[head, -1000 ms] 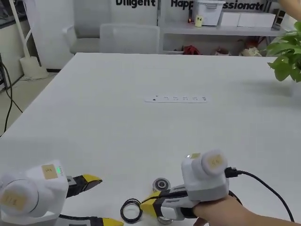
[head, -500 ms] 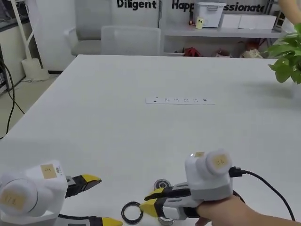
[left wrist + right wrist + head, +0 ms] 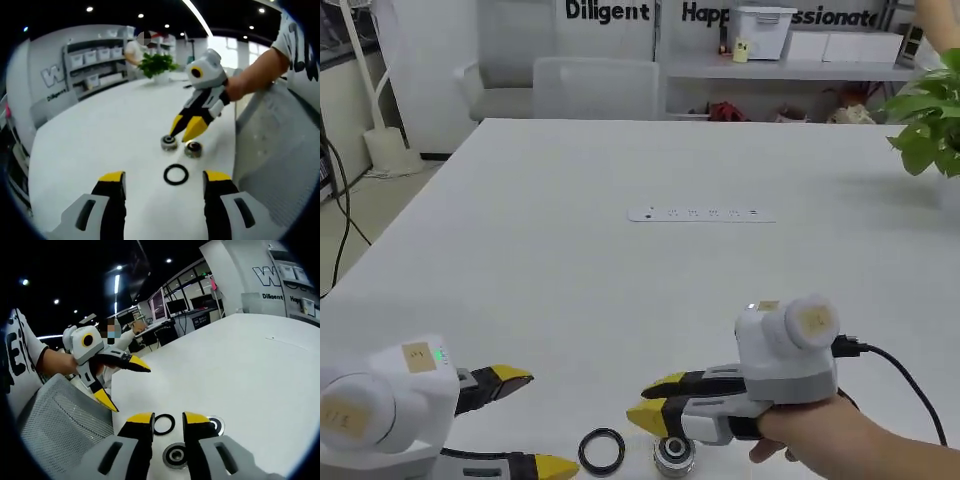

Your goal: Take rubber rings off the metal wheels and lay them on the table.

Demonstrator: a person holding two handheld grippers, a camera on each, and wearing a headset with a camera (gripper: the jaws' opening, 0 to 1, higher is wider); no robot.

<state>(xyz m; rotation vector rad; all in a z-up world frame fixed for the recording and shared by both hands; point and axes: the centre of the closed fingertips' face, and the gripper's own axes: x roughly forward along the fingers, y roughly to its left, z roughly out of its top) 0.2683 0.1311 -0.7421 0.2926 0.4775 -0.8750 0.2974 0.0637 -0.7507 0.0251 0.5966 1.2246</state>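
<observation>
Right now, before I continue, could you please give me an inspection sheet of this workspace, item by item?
Surface: flat white table.
Job's things: one black rubber ring lying loose on the table; two small round metal wheels standing just beyond it. I cannot tell whether they still carry rings.
Clutter: white socket strip set flush in the table's middle.
Grippers: left gripper open, empty, pointing toward the ring; right gripper open, empty, tips close over the wheels.
Cables: black cable running from the right gripper.
Surroundings: green leafy plant, white chair, white shelf with boxes.
</observation>
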